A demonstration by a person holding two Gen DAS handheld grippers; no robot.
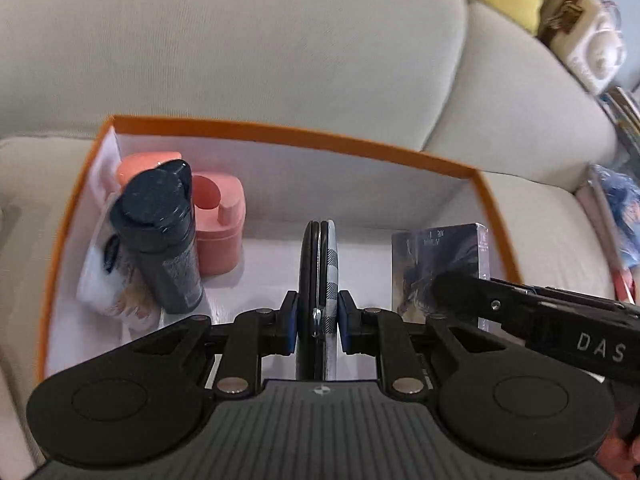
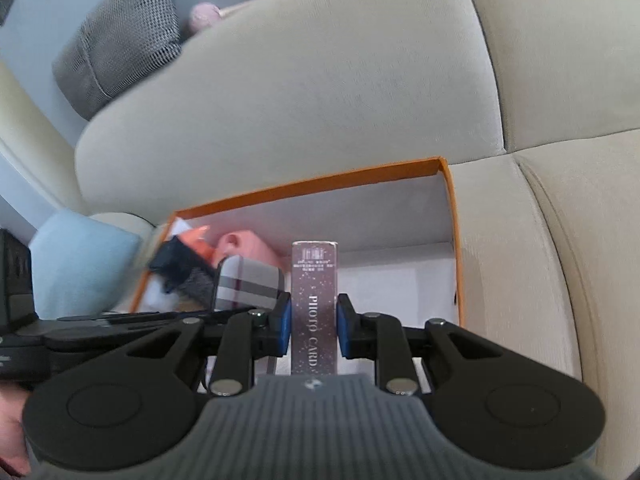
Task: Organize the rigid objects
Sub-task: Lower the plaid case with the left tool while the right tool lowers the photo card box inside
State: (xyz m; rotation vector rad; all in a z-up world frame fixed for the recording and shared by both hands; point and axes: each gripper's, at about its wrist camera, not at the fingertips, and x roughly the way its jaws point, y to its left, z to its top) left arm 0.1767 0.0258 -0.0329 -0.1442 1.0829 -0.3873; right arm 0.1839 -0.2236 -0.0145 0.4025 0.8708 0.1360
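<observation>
Left tongs (image 1: 318,322) pinching plaid compact (image 1: 320,280); right tongs (image 2: 314,330) pinching card box (image 2: 314,304), both over orange box (image 1: 280,132).

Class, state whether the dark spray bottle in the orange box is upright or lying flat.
Upright, leaning slightly: the dark spray bottle stands on its base, cap upward, in the orange box.

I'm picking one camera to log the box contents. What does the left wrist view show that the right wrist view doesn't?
Only the left wrist view: the dark spray bottle upright with a white pouch at the box's left end, and the left gripper pinching the plaid compact edge-on. Only the right: the photo card box's printed spine in the right gripper. Both: the orange box, pink container, compact, card box.
</observation>
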